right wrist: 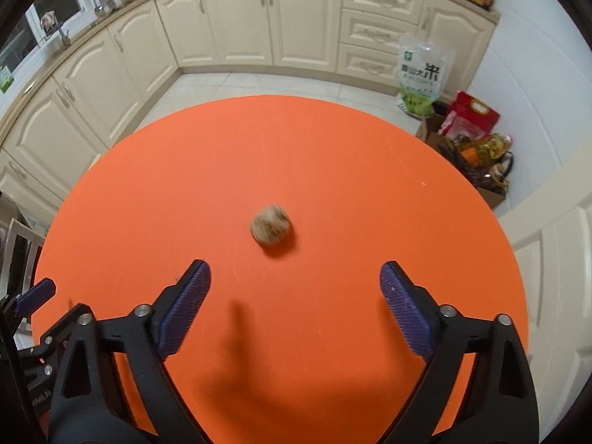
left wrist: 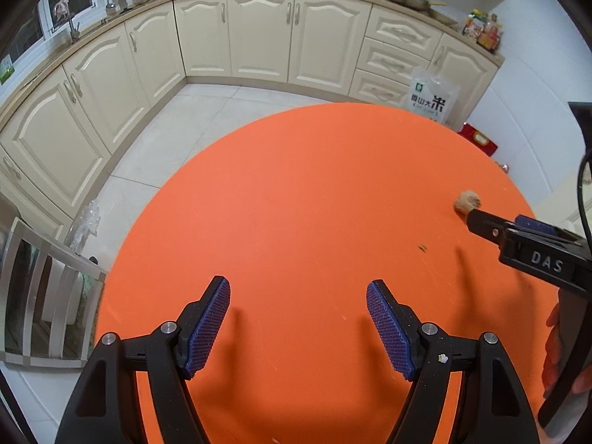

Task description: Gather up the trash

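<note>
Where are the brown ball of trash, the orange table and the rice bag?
brown ball of trash [right wrist: 270, 230]: right wrist view, its middle.
orange table [right wrist: 333, 170]: right wrist view, bare top.
rice bag [right wrist: 421, 74]: right wrist view, printed front.

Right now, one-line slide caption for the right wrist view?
Right gripper, jaws open and empty, above an orange round table, lined up on a brown crumpled ball.

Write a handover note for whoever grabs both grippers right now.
Left gripper: open, empty, over the round orange table.
Right gripper: open, empty, pointed at the small brownish crumpled ball of trash, which lies on the table just ahead of its fingertips.
A tiny brown scrap also lies on the table.
Done: nothing is picked up.
Left: grab the ball, then the scrap. No bin in view.
</note>
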The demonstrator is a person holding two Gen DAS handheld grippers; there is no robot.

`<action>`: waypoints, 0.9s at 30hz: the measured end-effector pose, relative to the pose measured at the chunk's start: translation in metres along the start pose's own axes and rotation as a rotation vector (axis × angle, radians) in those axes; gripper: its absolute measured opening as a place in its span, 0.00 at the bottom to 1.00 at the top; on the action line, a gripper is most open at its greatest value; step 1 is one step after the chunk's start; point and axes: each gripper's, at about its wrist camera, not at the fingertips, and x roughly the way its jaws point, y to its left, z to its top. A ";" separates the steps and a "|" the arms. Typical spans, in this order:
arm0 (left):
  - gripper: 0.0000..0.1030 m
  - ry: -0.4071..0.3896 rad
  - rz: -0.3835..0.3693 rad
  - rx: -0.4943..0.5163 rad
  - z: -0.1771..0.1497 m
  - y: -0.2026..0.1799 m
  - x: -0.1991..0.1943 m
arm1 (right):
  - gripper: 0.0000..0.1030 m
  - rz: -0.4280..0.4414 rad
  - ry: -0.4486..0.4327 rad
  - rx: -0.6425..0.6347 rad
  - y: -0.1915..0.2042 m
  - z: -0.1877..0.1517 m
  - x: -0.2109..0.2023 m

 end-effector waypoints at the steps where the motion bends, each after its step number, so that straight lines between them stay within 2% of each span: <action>1: 0.70 0.001 0.005 0.000 0.007 -0.004 0.007 | 0.84 -0.010 0.008 -0.002 0.001 0.005 0.006; 3: 0.70 0.005 0.016 -0.002 0.016 -0.006 0.015 | 0.78 -0.027 0.026 -0.004 0.004 0.011 0.016; 5: 0.70 0.005 0.026 0.000 0.023 -0.007 0.021 | 0.60 -0.016 0.068 -0.013 0.009 0.013 0.027; 6: 0.70 0.007 0.032 0.001 0.026 -0.009 0.026 | 0.60 -0.028 0.052 -0.025 0.013 0.013 0.026; 7: 0.70 0.009 0.036 0.002 0.031 -0.012 0.034 | 0.52 -0.031 0.041 -0.041 0.017 0.012 0.025; 8: 0.70 0.015 0.043 -0.001 0.034 -0.013 0.037 | 0.38 -0.020 0.047 -0.053 0.019 0.012 0.025; 9: 0.70 0.019 0.045 -0.005 0.035 -0.014 0.040 | 0.35 -0.011 0.048 -0.058 0.021 0.011 0.024; 10: 0.70 0.025 0.047 -0.012 0.036 -0.014 0.043 | 0.25 -0.008 0.054 -0.060 0.021 0.011 0.023; 13: 0.70 0.034 0.049 -0.016 0.041 -0.016 0.047 | 0.24 0.021 0.070 -0.065 0.019 0.007 0.020; 17: 0.70 0.024 0.060 0.000 0.042 -0.030 0.046 | 0.24 0.013 0.070 -0.079 0.011 -0.010 0.011; 21: 0.70 0.007 0.056 0.031 0.028 -0.051 0.036 | 0.24 0.034 0.059 -0.089 -0.002 -0.038 -0.009; 22: 0.70 0.002 0.056 0.044 0.023 -0.058 0.034 | 0.22 0.031 0.055 -0.089 -0.006 -0.044 -0.014; 23: 0.70 -0.002 0.055 0.057 0.019 -0.065 0.032 | 0.16 0.030 0.050 -0.087 -0.012 -0.052 -0.020; 27: 0.70 -0.005 0.049 0.115 -0.001 -0.105 0.026 | 0.14 0.054 0.027 -0.049 -0.042 -0.086 -0.045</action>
